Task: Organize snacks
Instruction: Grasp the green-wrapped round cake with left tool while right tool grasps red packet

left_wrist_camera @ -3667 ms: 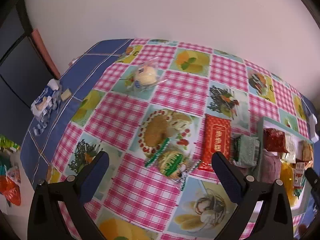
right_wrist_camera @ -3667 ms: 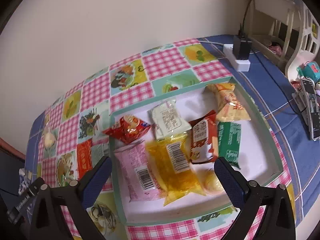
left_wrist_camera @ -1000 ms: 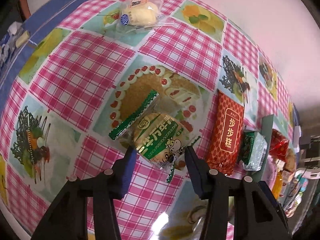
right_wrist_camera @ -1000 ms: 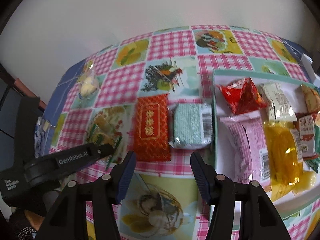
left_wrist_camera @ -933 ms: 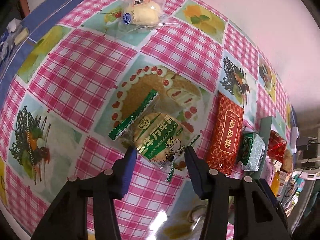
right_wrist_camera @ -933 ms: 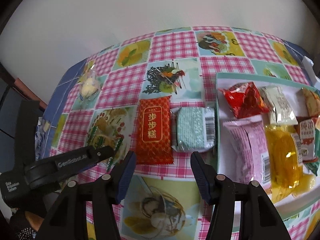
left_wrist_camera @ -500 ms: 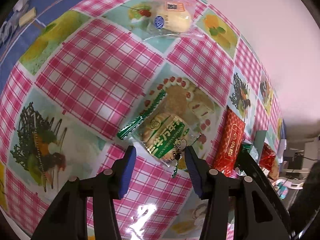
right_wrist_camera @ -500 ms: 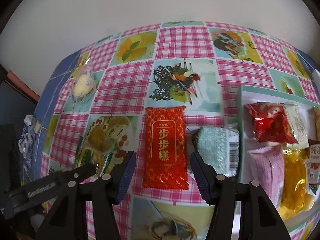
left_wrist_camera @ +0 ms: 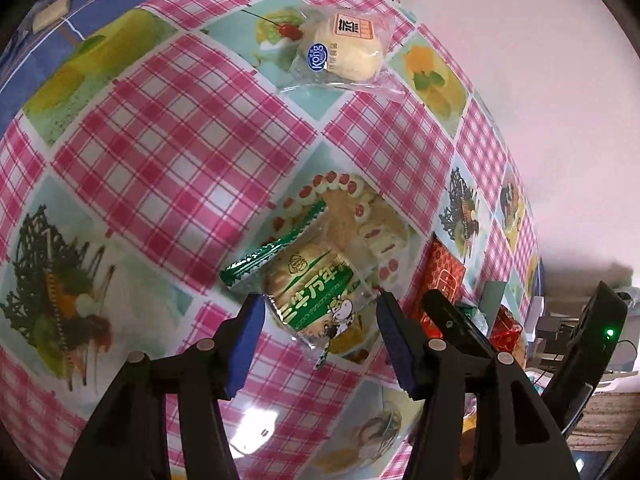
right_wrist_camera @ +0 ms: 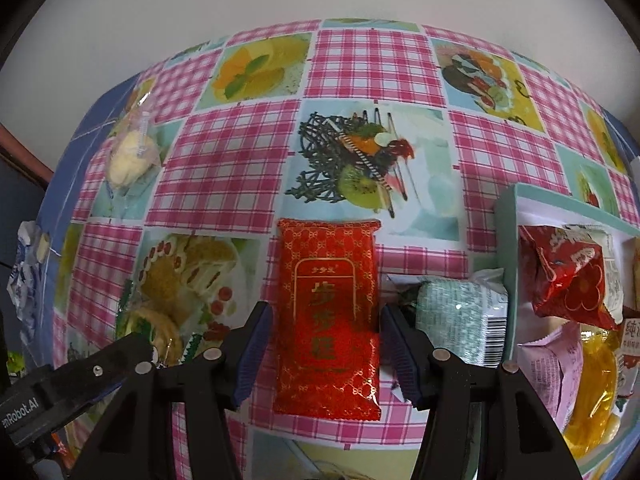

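Pink checked surface (right_wrist_camera: 224,152). Left tool (left_wrist_camera: 320,332) spread, just widened, straddling a green-labelled biscuit packet (left_wrist_camera: 308,296) without pressing it. Right tool (right_wrist_camera: 326,344) spread astride a red cake packet (right_wrist_camera: 328,320); contact unclear. Teal tray (right_wrist_camera: 505,236) rightward.

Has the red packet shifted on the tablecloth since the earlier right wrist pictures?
No. The red packet lies below the printed fruit picture, beside the pale green packet, as before. Only the camera has closed in; the right gripper now straddles it.
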A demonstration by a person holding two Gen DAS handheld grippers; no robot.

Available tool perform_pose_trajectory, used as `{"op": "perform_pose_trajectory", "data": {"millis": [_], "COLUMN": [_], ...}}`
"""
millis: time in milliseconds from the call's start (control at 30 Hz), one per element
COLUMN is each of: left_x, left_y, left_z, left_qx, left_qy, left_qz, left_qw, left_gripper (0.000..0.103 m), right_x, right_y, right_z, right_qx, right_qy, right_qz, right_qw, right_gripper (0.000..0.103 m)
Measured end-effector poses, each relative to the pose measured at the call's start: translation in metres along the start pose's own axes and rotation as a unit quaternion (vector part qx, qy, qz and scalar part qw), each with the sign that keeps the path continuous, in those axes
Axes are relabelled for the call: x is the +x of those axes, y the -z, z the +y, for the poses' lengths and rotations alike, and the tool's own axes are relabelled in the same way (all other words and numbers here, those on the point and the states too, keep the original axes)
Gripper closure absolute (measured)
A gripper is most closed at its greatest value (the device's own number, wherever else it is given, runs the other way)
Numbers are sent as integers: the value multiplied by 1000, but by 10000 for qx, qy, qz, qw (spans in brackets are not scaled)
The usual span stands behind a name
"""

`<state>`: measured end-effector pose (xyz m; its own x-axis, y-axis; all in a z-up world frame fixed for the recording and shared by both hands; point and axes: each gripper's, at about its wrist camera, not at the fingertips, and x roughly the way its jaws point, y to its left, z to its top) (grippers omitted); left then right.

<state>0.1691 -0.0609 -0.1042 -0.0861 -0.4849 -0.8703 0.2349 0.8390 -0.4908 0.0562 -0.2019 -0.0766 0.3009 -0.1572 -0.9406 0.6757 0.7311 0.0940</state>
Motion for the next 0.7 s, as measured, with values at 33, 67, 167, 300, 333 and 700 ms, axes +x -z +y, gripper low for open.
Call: {"op": "perform_pose_trajectory", "data": {"millis": [33,67,167,300,333,700], "left_x": [1,4,6,10,11,21], "left_y": [0,-1,-4,-6,-6,4], "left_z": [-1,-3,-7,-15,-17,-42], "left_qx": [1,6,-11,126,173,913], "left_qy": [-3,-4,19,-128,-195,-1049], "left_qz": [-10,-18,-91,-158,-177,-344], "left_qw": [10000,10000,10000,9997,9995,9897], "left_gripper": [43,43,43,43,43,43], "right_x": [1,3,6,7,8,9], "right_y": [0,0,3,8,8,19], "right_z": [1,2,3,8,9,21], "right_qx": [-26,-44,-97,-243,-265,-550], "right_qy": [16,13,6,85,108,381], "right_qz": [3,7,7,-34,-41,-188], "right_qw": [10000,10000,10000,9997,9996,9976], "right_gripper": [43,43,43,43,43,43]}}
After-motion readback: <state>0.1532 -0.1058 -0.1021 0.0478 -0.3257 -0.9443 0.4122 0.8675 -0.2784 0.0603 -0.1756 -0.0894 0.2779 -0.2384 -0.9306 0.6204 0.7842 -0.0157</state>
